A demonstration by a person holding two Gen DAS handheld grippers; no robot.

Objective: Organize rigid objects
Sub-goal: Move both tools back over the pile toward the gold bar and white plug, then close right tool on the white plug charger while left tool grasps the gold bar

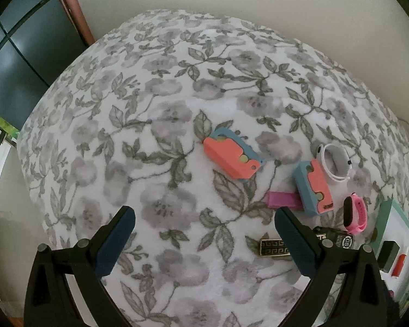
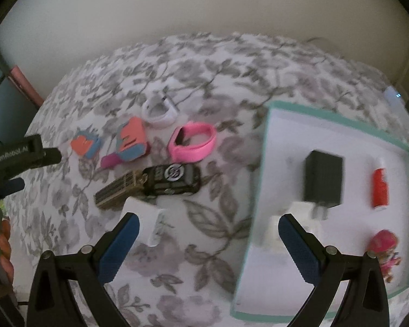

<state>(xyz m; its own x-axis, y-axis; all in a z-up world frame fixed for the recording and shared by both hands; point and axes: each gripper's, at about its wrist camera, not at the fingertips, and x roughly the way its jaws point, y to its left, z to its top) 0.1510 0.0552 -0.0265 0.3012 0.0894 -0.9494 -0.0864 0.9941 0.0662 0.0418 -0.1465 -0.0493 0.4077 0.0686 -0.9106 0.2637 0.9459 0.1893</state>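
Small rigid items lie on a floral blanket point(image 1: 155, 103). Two coral-and-blue toys point(image 1: 231, 156) point(image 1: 315, 188), a magenta block point(image 1: 282, 199), a white wristband point(image 1: 334, 162), a pink wristband point(image 1: 354, 214), a black toy car point(image 2: 171, 181) and a patterned gold-black bar point(image 2: 117, 190) form a loose cluster. A white block point(image 2: 147, 223) rests just beside my right gripper's left finger. A teal-rimmed white tray point(image 2: 340, 125) holds a black charger point(image 2: 323, 182), a red tube point(image 2: 379, 189), a white piece point(image 2: 298, 209) and a pink doll point(image 2: 385, 245). Both my left gripper point(image 1: 204, 209) and right gripper point(image 2: 207, 218) are open and hold nothing.
A pale wall runs behind the blanket. A dark glass cabinet point(image 1: 21, 62) and a pink strip point(image 1: 76, 13) stand at the far left. In the right wrist view the left gripper's body point(image 2: 13, 158) reaches in from the left, close to the coral-and-blue toys.
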